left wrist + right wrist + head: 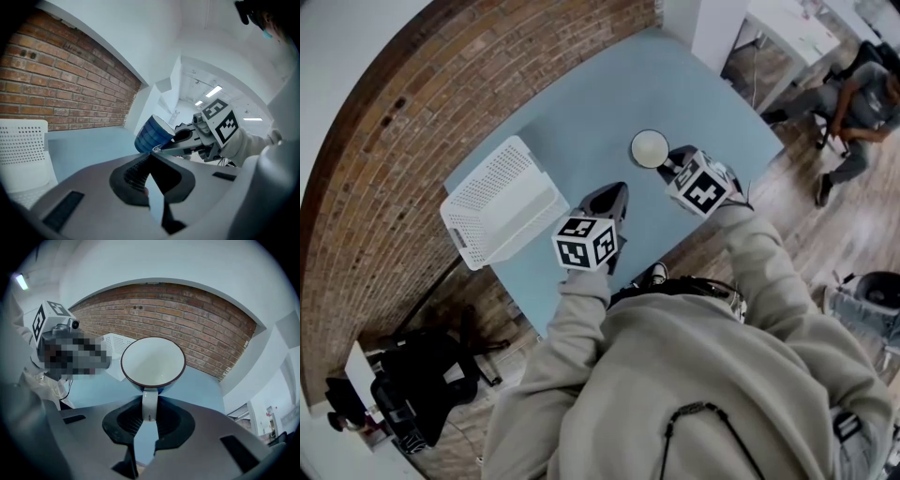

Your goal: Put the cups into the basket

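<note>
On the head view's table, the basket stands at about 8 o'clock from the cup, well apart from it. From above, only the white inside of the cup is seen. The left gripper view shows its blue, striped outside. The right gripper view shows the white handle, which the other two views do not show. The right gripper is nearly closed. Its jaws press on this handle from both sides, and the cup's mouth is turned toward that gripper's camera. The left gripper, at about 7 o'clock from the cup, is closed: its jaw tips meet and nothing is between them.
</note>
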Action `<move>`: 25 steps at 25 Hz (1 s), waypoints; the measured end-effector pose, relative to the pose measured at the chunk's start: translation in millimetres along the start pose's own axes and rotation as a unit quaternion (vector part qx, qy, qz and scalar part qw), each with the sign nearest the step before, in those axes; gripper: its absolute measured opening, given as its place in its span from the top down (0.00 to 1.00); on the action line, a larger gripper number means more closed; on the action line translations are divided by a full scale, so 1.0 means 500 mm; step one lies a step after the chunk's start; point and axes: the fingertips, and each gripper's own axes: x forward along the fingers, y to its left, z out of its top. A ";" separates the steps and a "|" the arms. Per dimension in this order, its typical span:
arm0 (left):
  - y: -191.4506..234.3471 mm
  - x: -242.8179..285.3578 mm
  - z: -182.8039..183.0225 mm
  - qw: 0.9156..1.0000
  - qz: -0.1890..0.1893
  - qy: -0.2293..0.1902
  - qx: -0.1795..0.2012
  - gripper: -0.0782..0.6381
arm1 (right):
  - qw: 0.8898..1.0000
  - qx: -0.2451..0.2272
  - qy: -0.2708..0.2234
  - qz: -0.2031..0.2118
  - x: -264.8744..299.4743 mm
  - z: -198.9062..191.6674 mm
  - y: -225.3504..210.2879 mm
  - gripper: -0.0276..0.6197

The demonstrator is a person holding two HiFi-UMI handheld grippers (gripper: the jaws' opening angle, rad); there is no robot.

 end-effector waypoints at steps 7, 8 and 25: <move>0.022 -0.053 0.027 0.998 0.046 -0.030 0.000 0.90 | 0.999 -0.037 -0.010 0.019 -0.009 0.032 0.027 0.88; 0.030 -0.069 0.028 0.998 0.056 -0.034 -0.002 0.90 | 0.998 -0.047 -0.013 0.026 -0.006 0.045 0.039 0.88; 0.274 -0.517 -0.020 0.951 0.266 -0.135 -0.078 0.90 | 0.961 -0.207 -0.067 0.169 0.117 0.338 0.416 0.88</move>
